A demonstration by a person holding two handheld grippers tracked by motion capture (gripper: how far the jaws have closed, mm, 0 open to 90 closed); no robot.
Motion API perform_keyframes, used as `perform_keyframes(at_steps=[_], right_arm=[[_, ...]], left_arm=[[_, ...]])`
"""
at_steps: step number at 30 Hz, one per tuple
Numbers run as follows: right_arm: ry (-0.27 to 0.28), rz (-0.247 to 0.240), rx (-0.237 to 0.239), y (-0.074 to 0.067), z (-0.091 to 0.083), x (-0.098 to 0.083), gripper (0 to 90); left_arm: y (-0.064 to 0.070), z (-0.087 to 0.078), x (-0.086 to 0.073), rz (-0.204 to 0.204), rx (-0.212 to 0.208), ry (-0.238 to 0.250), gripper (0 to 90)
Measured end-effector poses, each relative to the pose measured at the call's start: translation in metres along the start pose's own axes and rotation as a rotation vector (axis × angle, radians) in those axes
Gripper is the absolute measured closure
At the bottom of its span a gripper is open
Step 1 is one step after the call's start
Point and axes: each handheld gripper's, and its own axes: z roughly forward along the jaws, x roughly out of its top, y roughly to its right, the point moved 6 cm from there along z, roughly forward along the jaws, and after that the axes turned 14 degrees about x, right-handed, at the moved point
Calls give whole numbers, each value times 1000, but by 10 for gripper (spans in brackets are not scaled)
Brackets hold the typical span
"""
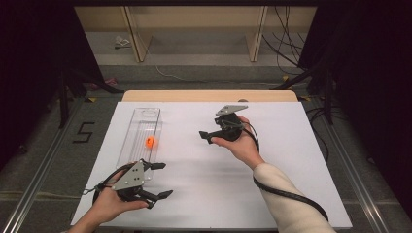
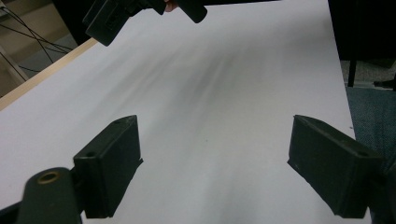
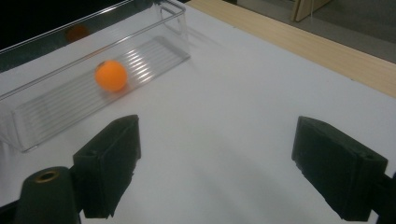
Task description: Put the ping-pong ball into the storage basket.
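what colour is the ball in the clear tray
Orange. The ball lies inside the clear tray, clearest in the right gripper view.

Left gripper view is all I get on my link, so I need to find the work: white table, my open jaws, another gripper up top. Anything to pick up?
Observer: Yes, an orange ball lies inside a clear tray on the table's left side.
Operator: Is the right gripper holding anything?
Observer: No, the right gripper is open and empty, aimed toward that tray.
Operator: Where is mine relative to the tray?
Observer: The left gripper sits by the tray's near end, pointing away from it.
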Motion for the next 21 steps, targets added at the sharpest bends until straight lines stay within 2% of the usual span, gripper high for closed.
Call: perform_keyframes(at_steps=[21], right_arm=[[11,37,-55,13,-41,-28,164]], left_arm=[[0,0,0,0,4,-1,164]])
